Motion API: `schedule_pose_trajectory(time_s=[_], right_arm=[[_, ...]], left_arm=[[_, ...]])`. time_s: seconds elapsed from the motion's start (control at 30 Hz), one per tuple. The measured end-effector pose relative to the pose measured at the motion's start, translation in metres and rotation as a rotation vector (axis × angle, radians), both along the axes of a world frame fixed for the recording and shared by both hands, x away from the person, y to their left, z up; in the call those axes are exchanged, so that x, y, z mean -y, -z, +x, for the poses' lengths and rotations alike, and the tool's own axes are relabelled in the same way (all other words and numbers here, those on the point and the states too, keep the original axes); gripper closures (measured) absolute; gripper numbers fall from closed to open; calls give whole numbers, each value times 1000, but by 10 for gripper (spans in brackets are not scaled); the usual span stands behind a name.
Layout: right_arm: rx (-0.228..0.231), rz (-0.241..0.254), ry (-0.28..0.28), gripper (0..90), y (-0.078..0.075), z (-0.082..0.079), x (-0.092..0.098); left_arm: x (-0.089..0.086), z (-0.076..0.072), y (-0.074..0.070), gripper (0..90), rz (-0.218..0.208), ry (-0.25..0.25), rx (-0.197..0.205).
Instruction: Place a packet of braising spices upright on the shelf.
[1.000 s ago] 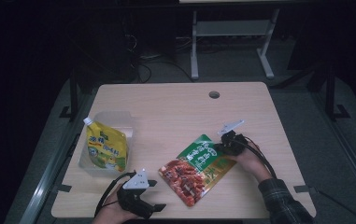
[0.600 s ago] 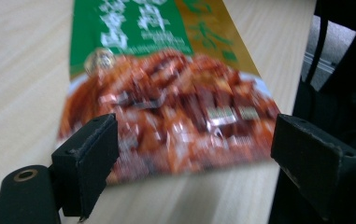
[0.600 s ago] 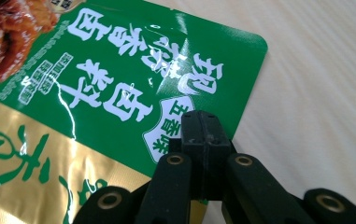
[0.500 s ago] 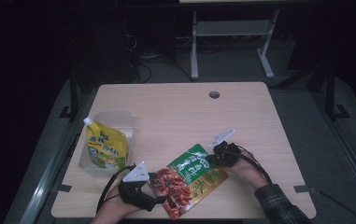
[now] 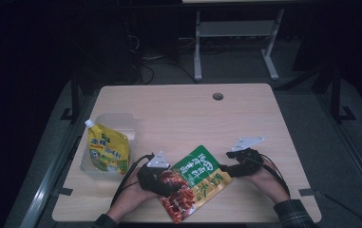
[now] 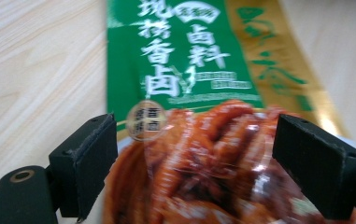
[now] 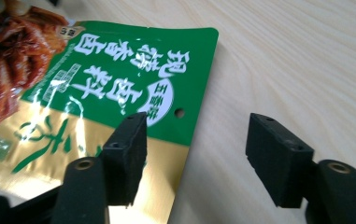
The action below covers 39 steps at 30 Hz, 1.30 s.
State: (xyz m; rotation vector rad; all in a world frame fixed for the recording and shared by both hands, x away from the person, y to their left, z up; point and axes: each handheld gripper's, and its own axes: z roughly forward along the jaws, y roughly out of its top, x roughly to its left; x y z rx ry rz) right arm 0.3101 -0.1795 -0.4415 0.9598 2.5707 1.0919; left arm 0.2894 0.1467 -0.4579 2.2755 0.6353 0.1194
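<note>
- Along the bottom edge of the high view, two forearms come up into the frame, each hand holding a tool; a plaid sleeve (image 5: 290, 213) shows at the lower right.
- The left tool (image 5: 165, 186) sits at lower centre, with its dark body on the left end of the green and red food pouch (image 5: 194, 183). In the left gripper view its jaws stand wide apart, one on each side of the pouch's red picture. The pads do not press on the pouch, so this tool is released.
- The pouch lies flat on the worktop (image 5: 178, 114), slanted, in the lower middle of the high view. Its red end points to the bottom edge and its green end up and right.
- The right tool (image 5: 230, 169) is at lower right, just beside the pouch's right edge. Its jaws have just been opening. In the right gripper view the left jaw stands over the pouch's gold corner, the right jaw stands over bare wood, and the pouch's edge runs between them. Nothing is pinched: released.
- Farther up at the left, a yellow spouted pouch (image 5: 106, 148) leans in a clear plastic tub (image 5: 117, 119) near the worktop's left edge, well apart from both tools.
- Near the worktop's far edge, right of centre, is a round cable hole (image 5: 217, 96).
- Beyond it, at the top of the frame, a white metal stand (image 5: 233, 31) rests on the dark floor.
</note>
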Motion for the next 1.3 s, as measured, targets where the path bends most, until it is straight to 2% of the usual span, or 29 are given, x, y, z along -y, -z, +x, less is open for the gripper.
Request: schedule_pose_trajectory(time_s=[0.13,0.2,0.27,0.4,0.47,0.6,0.7,0.73,0.77,0.87,1.0,1.17,1.3], right_arm=[[-4,17,0,330,1,-7,8],[-10,16,9,318,2,-10,10],[-8,22,12,313,2,-12,13],[-2,32,28,306,2,-15,17],[2,44,37,306,1,-16,19],[10,57,41,306,-1,-16,19],[12,64,45,305,-3,-16,19],[16,67,42,305,-3,-16,20],[15,69,48,304,-3,-16,20],[12,74,51,300,-4,-15,21],[16,78,55,290,-4,-14,22],[21,99,65,265,-9,-15,23],[23,116,64,254,-11,-17,23]], left_arm=[[5,6,5,135,2,-11,-8],[7,9,8,135,32,1,-8],[9,9,10,135,26,2,-18],[10,7,10,158,33,2,-10],[11,5,9,215,35,5,-5],[14,3,6,416,54,30,4],[20,0,2,554,99,28,13],[20,0,2,605,99,28,13],[22,0,1,677,117,31,19],[22,3,0,809,119,30,11],[21,3,-1,873,112,27,5],[15,6,-2,892,63,19,-24],[11,7,-8,893,45,-1,-10]])
